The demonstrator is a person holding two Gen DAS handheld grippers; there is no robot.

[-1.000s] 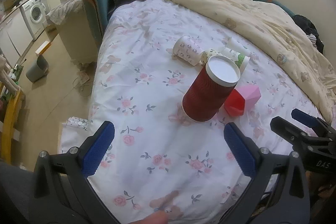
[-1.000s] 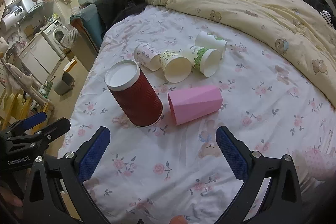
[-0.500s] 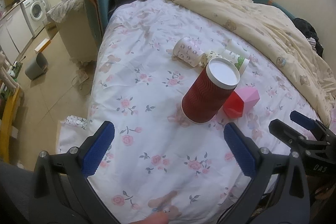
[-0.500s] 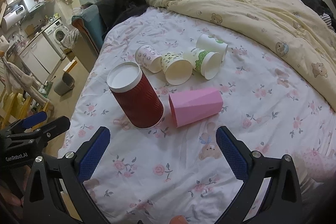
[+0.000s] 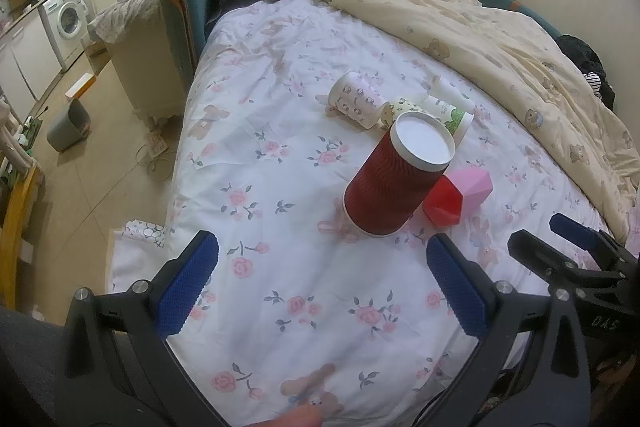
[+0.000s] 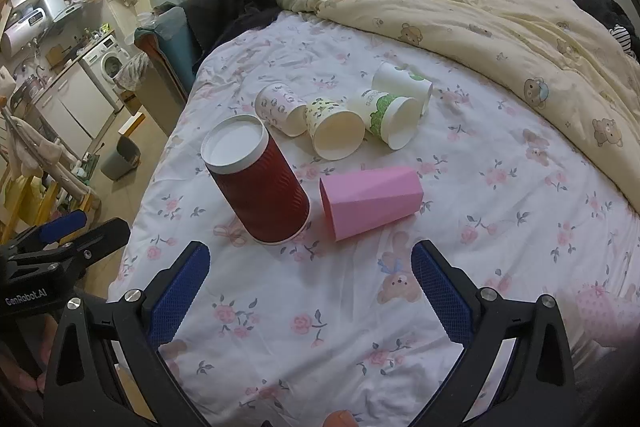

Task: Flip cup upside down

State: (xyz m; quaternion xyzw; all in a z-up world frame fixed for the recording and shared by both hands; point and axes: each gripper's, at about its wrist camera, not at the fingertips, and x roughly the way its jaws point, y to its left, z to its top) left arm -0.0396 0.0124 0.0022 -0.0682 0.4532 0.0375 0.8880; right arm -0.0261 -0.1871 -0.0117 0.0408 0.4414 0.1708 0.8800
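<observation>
Already the bed carries the red cup mouth-down, likely flipped; the pink cup and four paper cups lie sideways. Both grippers hover nearby, fingers apart, empty.

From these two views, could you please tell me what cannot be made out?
- Left wrist view: the pink cup is half hidden behind the red cup.
- Both views: the red cup's mouth faces down into the bedsheet.
- Left wrist view: the rear paper cups are partly hidden by the red cup.
</observation>
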